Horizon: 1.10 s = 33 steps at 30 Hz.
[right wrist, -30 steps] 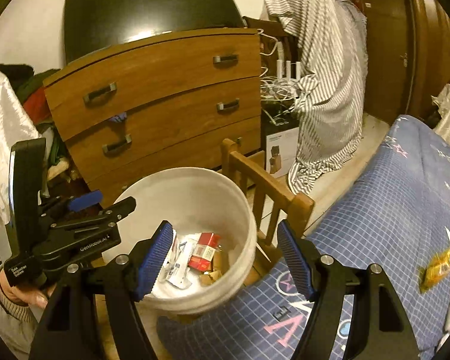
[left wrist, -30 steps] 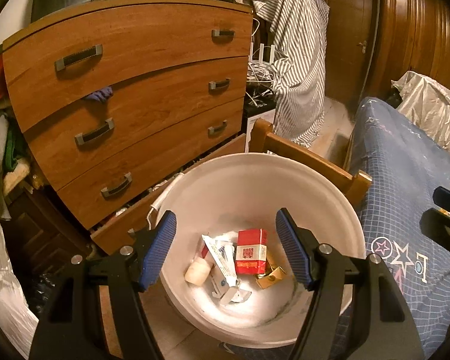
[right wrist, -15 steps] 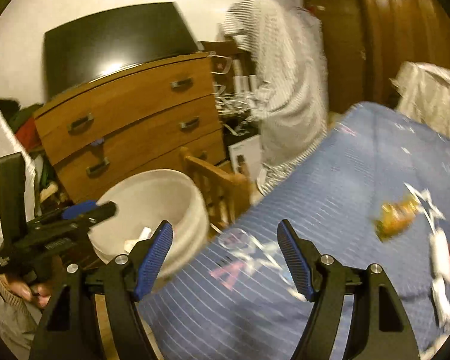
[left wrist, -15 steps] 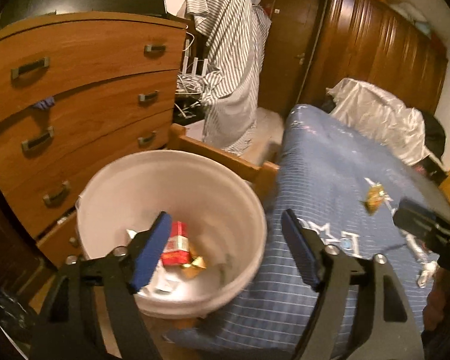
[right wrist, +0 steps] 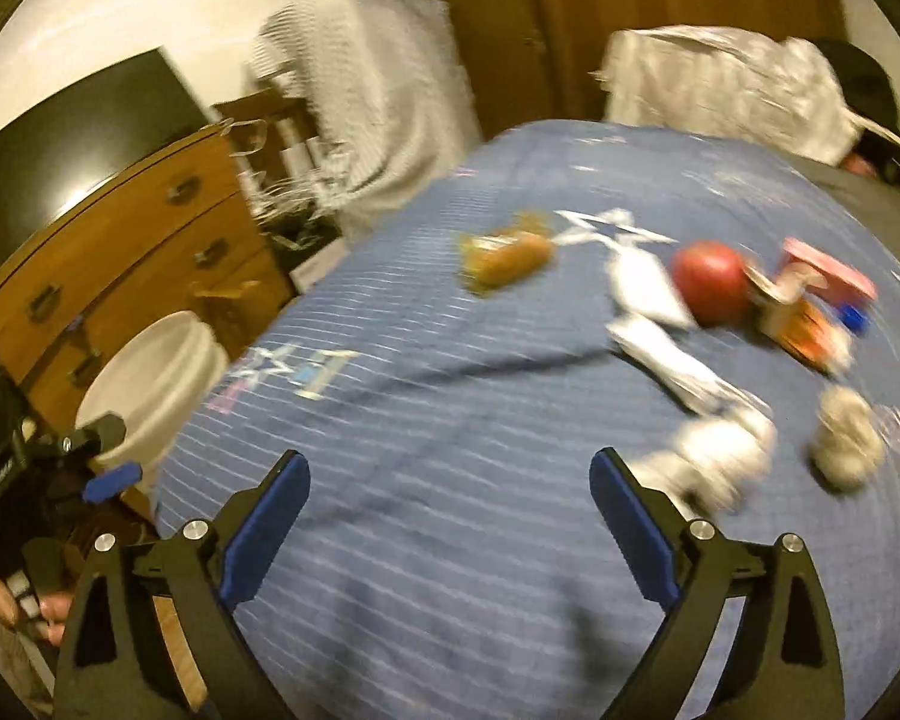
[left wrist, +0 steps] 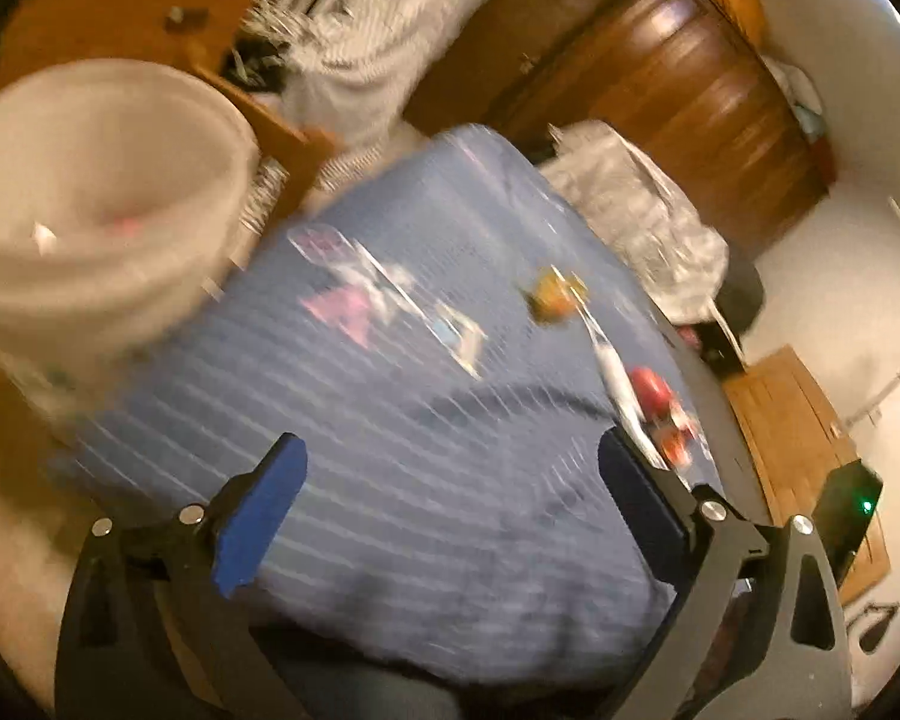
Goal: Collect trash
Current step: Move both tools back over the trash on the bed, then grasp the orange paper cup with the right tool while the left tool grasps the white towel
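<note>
Both views are blurred by motion. The white bucket (left wrist: 90, 192) stands left of the bed, with some trash inside; it also shows in the right wrist view (right wrist: 150, 384). Trash lies on the blue bedcover (right wrist: 450, 420): a yellow-brown wrapper (right wrist: 504, 258), a white tube (right wrist: 660, 324), a red round thing (right wrist: 714, 282), an orange-and-pink carton (right wrist: 810, 312), crumpled paper (right wrist: 714, 456) and a grey wad (right wrist: 846, 444). My right gripper (right wrist: 447, 510) is open and empty over the cover. My left gripper (left wrist: 450, 504) is open and empty, also seen at the left in the right wrist view (right wrist: 60, 456).
A wooden chest of drawers (right wrist: 120, 252) stands behind the bucket, with a chair draped in striped cloth (right wrist: 378, 108) beside it. A crumpled white sheet (right wrist: 726, 90) lies at the bed's far end. A wooden wardrobe (left wrist: 690, 90) fills the back wall.
Both grippers have swung right, away from the bucket and over the bed. The bucket has slid to the left of both views and the trash on the cover has come closer.
</note>
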Motion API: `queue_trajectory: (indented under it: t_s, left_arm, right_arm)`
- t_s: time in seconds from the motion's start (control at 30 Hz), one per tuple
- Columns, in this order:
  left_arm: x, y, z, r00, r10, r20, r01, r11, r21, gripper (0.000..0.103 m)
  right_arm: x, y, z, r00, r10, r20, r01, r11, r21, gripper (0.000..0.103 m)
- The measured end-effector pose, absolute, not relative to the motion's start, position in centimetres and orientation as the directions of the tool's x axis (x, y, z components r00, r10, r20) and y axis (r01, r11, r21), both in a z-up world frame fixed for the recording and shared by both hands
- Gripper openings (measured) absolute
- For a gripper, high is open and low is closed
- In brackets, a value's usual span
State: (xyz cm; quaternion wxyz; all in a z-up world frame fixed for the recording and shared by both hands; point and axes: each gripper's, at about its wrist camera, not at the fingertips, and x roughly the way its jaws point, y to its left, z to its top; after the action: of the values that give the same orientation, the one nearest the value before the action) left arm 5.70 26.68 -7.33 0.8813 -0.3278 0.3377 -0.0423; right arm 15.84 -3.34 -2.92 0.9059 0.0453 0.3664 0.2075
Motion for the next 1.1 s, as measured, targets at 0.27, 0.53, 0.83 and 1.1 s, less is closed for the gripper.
queue_trajectory:
  t_s: [0.27, 0.53, 0.83, 1.1]
  left_arm:
    - [6.5, 18.3, -7.9, 0.722, -0.310, -0.618, -0.078, 0.852, -0.518, 0.096]
    - [6.4, 13.0, -9.3, 0.651, -0.363, -0.667, 0.003, 0.879, -0.477, 0.096]
    - [7.0, 9.7, -9.2, 0.657, -0.358, -0.664, 0.069, 0.905, -0.420, 0.096]
    - [12.1, 8.7, -7.0, 0.687, -0.322, -0.652, 0.078, 0.924, -0.374, 0.092]
  right_arm:
    - [13.7, -15.3, -6.5, 0.665, 0.358, -0.655, -0.135, 0.921, 0.366, 0.098]
    - [13.1, -20.4, -9.1, 0.652, 0.349, -0.673, -0.021, 0.895, 0.445, 0.098]
    - [13.7, -24.5, -8.3, 0.702, 0.312, -0.640, 0.017, 0.891, 0.454, 0.098]
    - [19.7, -29.6, -6.5, 0.776, 0.200, -0.598, 0.013, 0.943, 0.333, 0.098]
